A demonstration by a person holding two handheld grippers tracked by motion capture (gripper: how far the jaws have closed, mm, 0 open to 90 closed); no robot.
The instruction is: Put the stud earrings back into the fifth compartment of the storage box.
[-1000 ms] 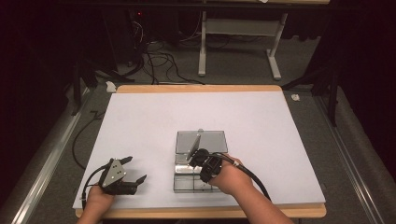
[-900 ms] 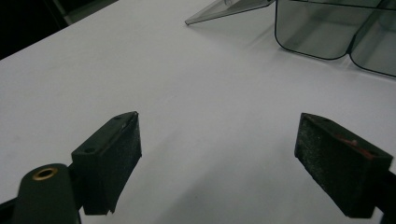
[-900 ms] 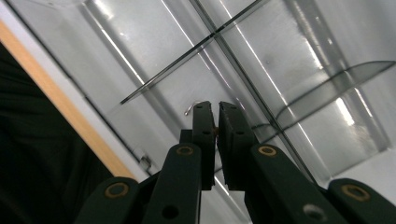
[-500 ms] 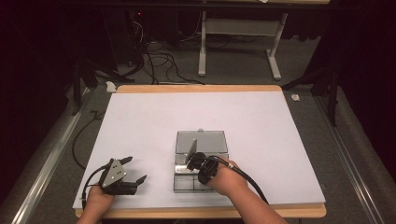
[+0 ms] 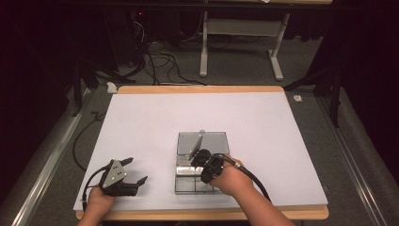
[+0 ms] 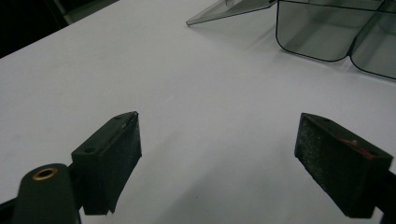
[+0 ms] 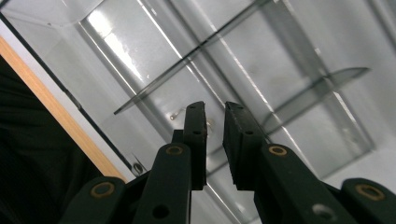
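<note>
Right tool (image 7: pixel 215 109), nearly closed, empty, pokes into clear divided box (image 5: pixel 214 141); left tool (image 6: pixel 219 154) spread.

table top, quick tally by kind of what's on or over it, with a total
Grippers: 2, the left gripper with jaws wide apart over the white sheet, the right gripper with jaws nearly together inside the box.
Clear plastic compartment box: 1, lid open.
White sheets: 1.
Total: 4

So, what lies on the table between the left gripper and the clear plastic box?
Nothing: in the high view, only bare white table surface separates the left gripper from the clear plastic box.
</note>
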